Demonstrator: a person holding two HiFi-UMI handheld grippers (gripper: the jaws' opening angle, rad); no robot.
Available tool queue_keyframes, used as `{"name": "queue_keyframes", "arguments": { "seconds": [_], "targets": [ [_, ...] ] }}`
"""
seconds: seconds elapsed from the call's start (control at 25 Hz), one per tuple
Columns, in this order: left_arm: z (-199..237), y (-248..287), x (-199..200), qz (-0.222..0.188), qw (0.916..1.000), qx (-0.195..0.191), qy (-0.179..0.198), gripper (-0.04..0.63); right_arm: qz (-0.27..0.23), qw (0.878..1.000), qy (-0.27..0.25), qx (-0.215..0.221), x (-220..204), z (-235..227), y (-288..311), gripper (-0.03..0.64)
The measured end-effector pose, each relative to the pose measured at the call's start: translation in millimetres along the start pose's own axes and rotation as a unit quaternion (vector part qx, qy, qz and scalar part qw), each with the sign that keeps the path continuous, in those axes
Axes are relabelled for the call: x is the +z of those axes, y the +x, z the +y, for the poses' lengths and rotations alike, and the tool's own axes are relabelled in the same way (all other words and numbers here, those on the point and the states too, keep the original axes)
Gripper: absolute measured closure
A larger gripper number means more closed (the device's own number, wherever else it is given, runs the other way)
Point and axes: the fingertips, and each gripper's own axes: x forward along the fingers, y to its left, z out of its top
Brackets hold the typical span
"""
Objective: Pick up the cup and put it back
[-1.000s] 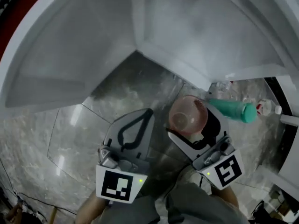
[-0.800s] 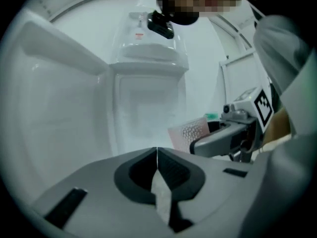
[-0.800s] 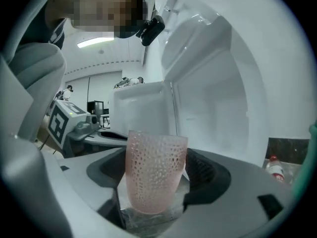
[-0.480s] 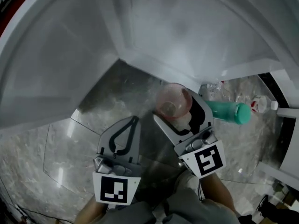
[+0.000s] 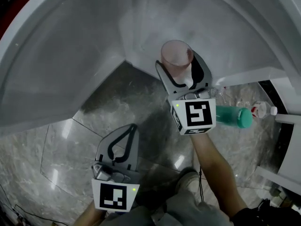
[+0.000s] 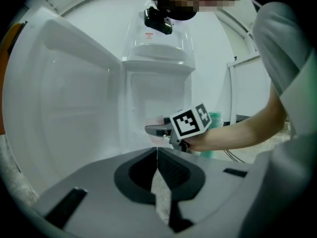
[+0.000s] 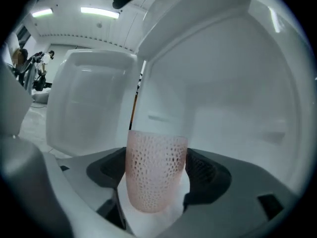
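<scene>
Right hand-held gripper (image 5: 181,66): jaws wide apart, clamped on both sides of pink dot-textured cup (image 7: 155,168). Cup upright between jaws, rim above them, carried clear of floor (image 5: 70,140). White open-fronted unit (image 5: 84,46) directly ahead of cup. Left hand-held gripper (image 5: 130,131): jaws together, nothing between them, low and well behind right one, over marble floor. Green bottle (image 5: 231,116) lying on floor just right of right hand-held gripper's rear end.
</scene>
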Motion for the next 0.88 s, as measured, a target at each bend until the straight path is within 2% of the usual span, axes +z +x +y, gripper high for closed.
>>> {"name": "queue_keyframes", "arguments": {
  "seconds": [0.2,0.44,0.52,0.6,0.88],
  "targets": [
    [2,-5,-1,-0.004,1.0,0.0,-0.007,0.581,0.006,1.0,-0.017,-0.016,-8,-18,28,0.241],
    [0,-3,-7,0.003,0.9999,-0.005,-0.016,0.583,0.012,0.999,0.019,-0.045,-17,-34,32,0.241],
    [-2,-2,-5,-0.001,0.9998,-0.007,-0.02,0.582,0.018,0.999,0.012,-0.048,-20,-35,30,0.241],
    [-3,-2,-4,-0.002,0.9997,-0.009,-0.022,0.583,0.026,0.999,0.0,-0.044,-21,-34,30,0.241],
    [2,-1,-7,0.002,0.9997,0.009,-0.025,0.583,0.01,1.0,0.023,-0.013,-6,-11,-19,0.236]
  ]
}}
